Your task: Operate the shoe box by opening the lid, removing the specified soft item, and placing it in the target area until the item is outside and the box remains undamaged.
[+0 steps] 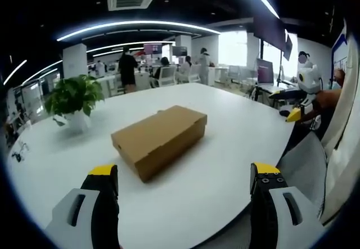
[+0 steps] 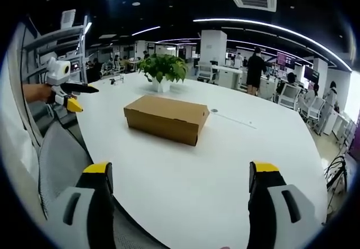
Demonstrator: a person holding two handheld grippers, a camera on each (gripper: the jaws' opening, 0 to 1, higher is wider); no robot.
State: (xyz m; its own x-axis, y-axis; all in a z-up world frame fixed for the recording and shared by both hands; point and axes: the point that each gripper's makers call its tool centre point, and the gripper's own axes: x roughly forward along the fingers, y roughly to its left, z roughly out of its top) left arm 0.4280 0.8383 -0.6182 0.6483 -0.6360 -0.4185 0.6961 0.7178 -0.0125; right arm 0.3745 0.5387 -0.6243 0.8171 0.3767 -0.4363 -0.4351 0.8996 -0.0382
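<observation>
Nothing is getting done yet: shoe box [image 1: 159, 139] is sitting lid-closed mid-bench [image 1: 225, 164], left gripper [image 1: 185, 190] and right gripper [image 2: 183, 188] jaws apart, holding nothing.

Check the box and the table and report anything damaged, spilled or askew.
Nothing stands out. The shoe box lies flat on the white table, lid shut, no dents or tears visible. The potted plant stands upright, nothing spilled around it.
</observation>
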